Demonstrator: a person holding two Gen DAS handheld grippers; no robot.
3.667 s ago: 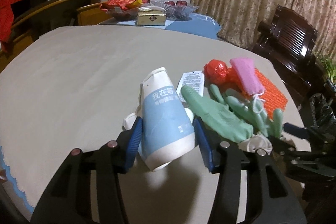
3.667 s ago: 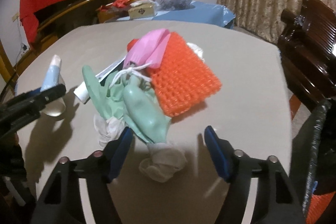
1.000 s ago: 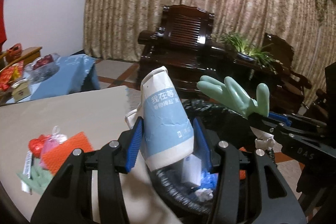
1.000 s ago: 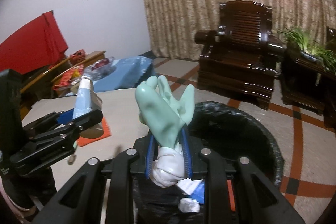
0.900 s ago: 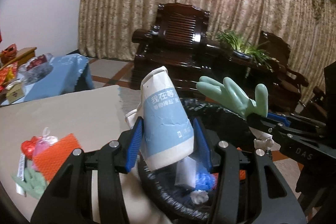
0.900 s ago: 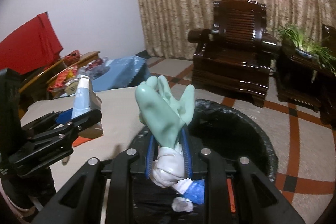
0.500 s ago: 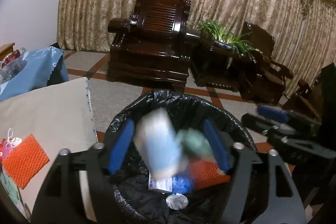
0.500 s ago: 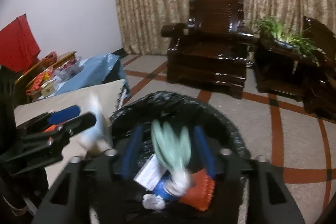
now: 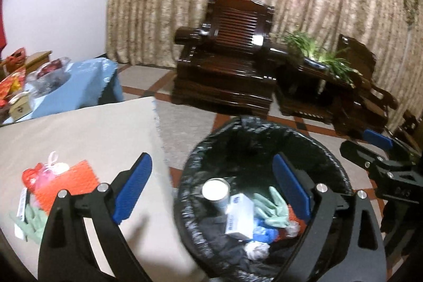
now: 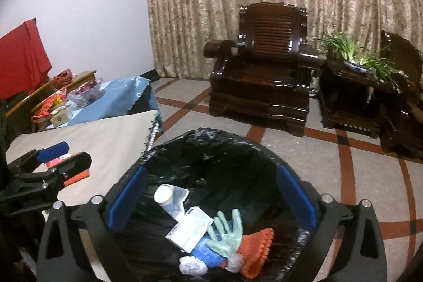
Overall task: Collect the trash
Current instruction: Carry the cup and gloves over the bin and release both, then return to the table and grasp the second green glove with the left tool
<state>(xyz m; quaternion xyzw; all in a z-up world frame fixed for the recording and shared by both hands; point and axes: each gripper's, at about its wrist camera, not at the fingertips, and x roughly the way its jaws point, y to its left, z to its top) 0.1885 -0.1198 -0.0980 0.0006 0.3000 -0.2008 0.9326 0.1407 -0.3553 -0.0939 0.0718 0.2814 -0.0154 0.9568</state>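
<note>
1. My left gripper has just been opening; its jaws stand wide over the trash bin with nothing between them. My right gripper has likewise just been opening to full spread and is empty.
2. The paper cup and green glove now lie inside the bin, among a small box and other scraps.
3. Remaining trash sits on the table: an orange mesh pad, a pink-and-red bundle, and what looks like a second green glove, though the edge is blurred.
4. I judge these light and floppy. I'd pinch the pad across one edge and the glove at its bunched cuff.
</note>
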